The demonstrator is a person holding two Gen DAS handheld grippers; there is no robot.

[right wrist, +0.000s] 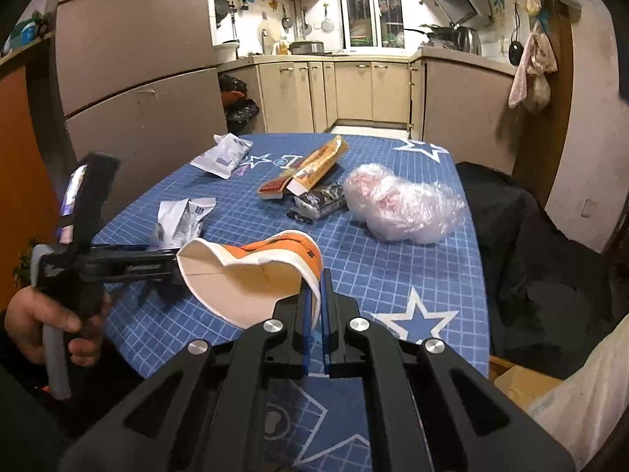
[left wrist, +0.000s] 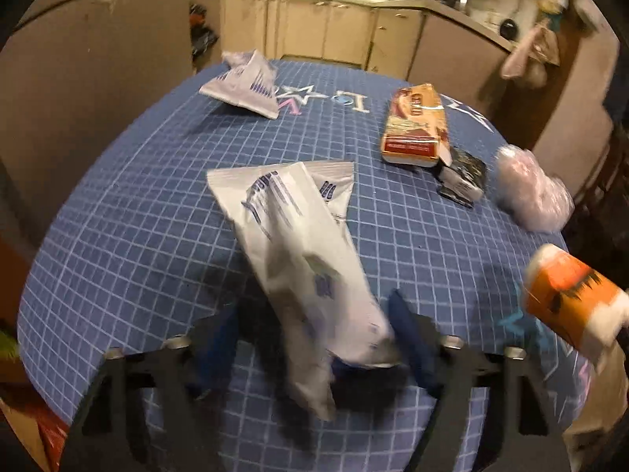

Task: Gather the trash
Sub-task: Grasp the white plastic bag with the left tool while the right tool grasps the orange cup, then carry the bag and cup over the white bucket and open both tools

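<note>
My right gripper (right wrist: 315, 295) is shut on the rim of an orange and white paper cup (right wrist: 251, 275), held on its side above the blue checked table (right wrist: 393, 275); the cup also shows in the left wrist view (left wrist: 570, 295). My left gripper (left wrist: 314, 338) has its blue fingers spread wide around a long white wrapper with blue print (left wrist: 298, 244). The image is blurred and I cannot tell if the fingers touch it. In the right wrist view the wrapper (right wrist: 181, 220) lies just past the left gripper.
On the table lie another white wrapper (left wrist: 243, 86), an orange snack box (left wrist: 416, 126), a small black packet (left wrist: 462, 177) and a crumpled clear plastic bag (right wrist: 405, 204). A dark chair (right wrist: 530, 275) stands at the table's right. A fridge and kitchen cabinets stand behind.
</note>
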